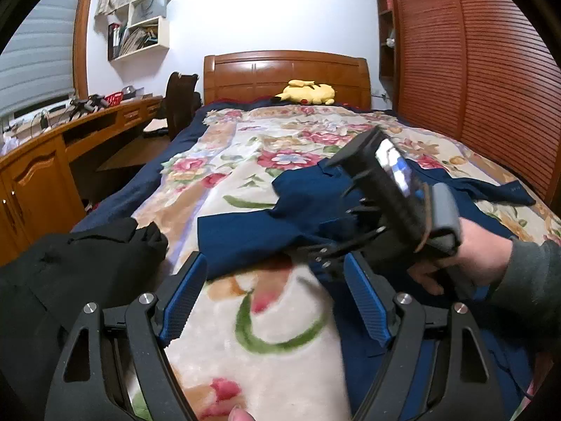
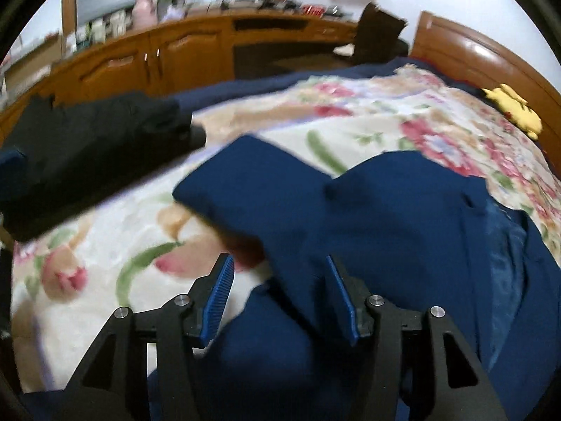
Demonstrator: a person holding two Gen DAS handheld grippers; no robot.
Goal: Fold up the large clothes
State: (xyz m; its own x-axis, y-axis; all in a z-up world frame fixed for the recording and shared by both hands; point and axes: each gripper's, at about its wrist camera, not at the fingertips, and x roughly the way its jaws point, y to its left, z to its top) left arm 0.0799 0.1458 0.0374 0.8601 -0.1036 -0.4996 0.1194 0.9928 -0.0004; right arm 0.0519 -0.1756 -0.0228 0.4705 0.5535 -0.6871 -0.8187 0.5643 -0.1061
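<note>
Blue pads of the left gripper (image 1: 273, 298) stand wide apart over the floral blanket (image 1: 245, 368), with nothing between them. Beside it, the right gripper (image 2: 278, 298) has its jaws parted about halfway; a fold of the navy garment (image 2: 385, 210) lies between the pads, neither pad pressing on it. That garment sprawls across the blanket, 1 sleeve (image 1: 245, 231) stretched leftward. A black garment (image 1: 70, 263) lies at the bed's left edge. Farther off, a yellow plush toy (image 1: 306, 93) rests against the wooden headboard (image 1: 280, 70).
</note>
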